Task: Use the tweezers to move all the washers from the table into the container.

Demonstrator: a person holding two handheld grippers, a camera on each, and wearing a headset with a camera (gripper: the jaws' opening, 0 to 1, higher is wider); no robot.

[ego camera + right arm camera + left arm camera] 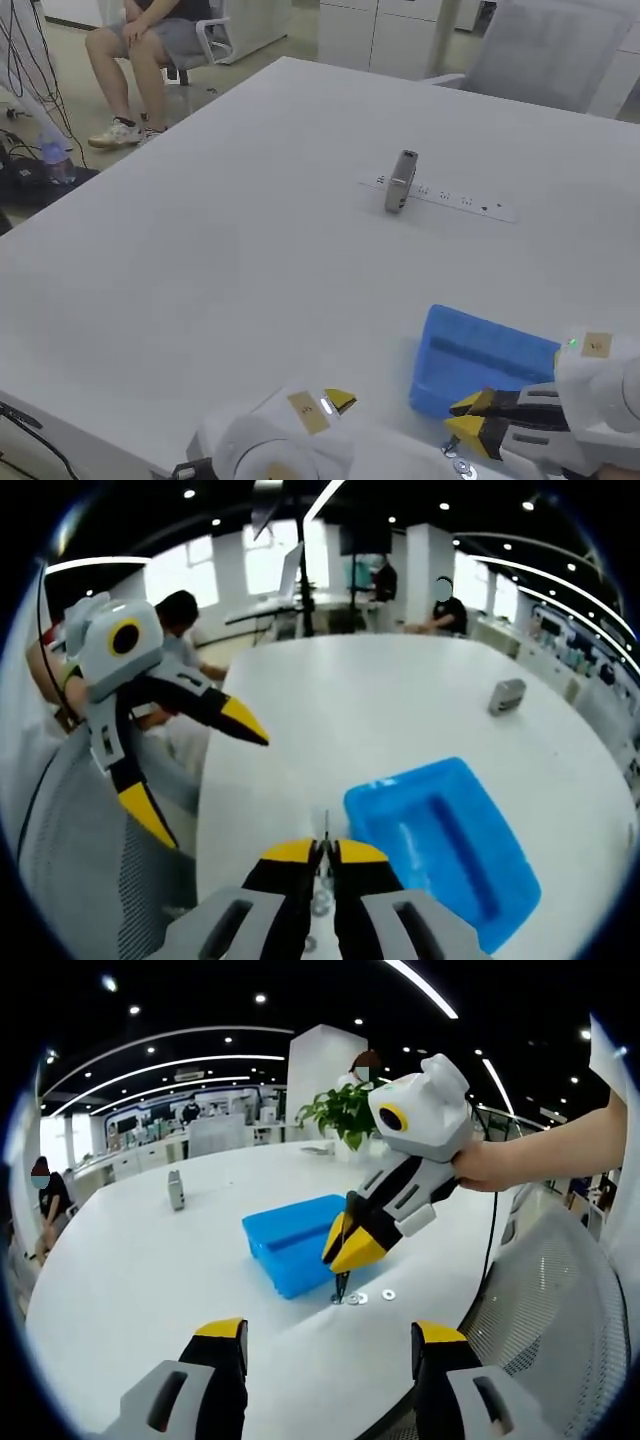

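The blue container (480, 355) stands near the table's front edge. My right gripper (327, 852) is shut on thin metal tweezers (326, 828), which point down at the table just beside the container (440, 840). In the left gripper view the tweezers (341, 1285) reach down to small washers (354, 1299) lying on the white table in front of the container (295, 1240); another washer (388, 1294) lies a little to the right. My left gripper (330, 1332) stands open with nothing between its jaws, held back from the washers. In the head view both grippers sit at the bottom, left (340, 402) and right (465, 418).
A white power strip (445, 195) with a grey adapter (400, 180) lies mid-table, further back. A person (150, 45) sits on a chair beyond the far left corner. A mesh chair (560, 1300) is close to the table's near edge.
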